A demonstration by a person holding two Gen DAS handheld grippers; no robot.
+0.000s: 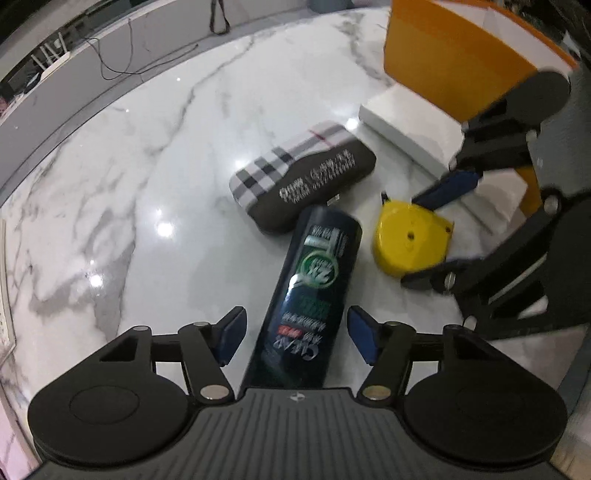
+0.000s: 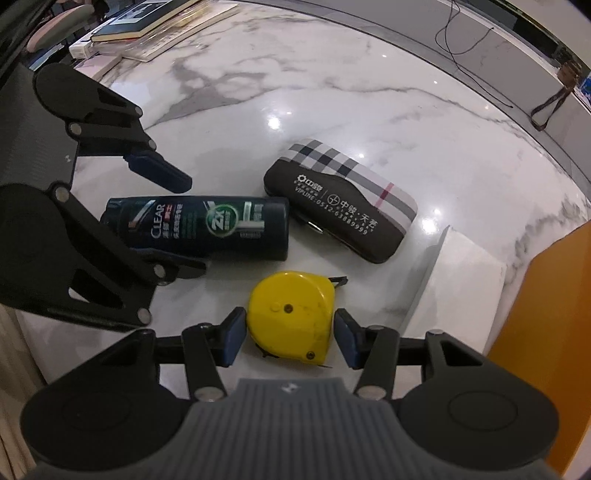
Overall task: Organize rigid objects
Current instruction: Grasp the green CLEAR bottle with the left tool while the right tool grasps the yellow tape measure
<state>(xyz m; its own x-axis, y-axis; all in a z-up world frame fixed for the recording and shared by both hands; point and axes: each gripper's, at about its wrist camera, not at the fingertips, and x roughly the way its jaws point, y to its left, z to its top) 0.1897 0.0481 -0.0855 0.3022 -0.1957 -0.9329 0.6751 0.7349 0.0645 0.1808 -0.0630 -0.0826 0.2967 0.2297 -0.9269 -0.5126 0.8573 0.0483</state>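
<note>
This looks like a home or a small office room. The worktop [image 2: 369, 92] is glossy white marble with grey veins, reflecting ceiling lights. At its far left corner in the right wrist view lie stacked books [image 2: 147, 22] and papers. Past the far edge runs a grey ledge [image 1: 110, 70] with a loose black cable [image 1: 122, 55]. At the right edge stands an orange box [image 1: 454, 62].
</note>
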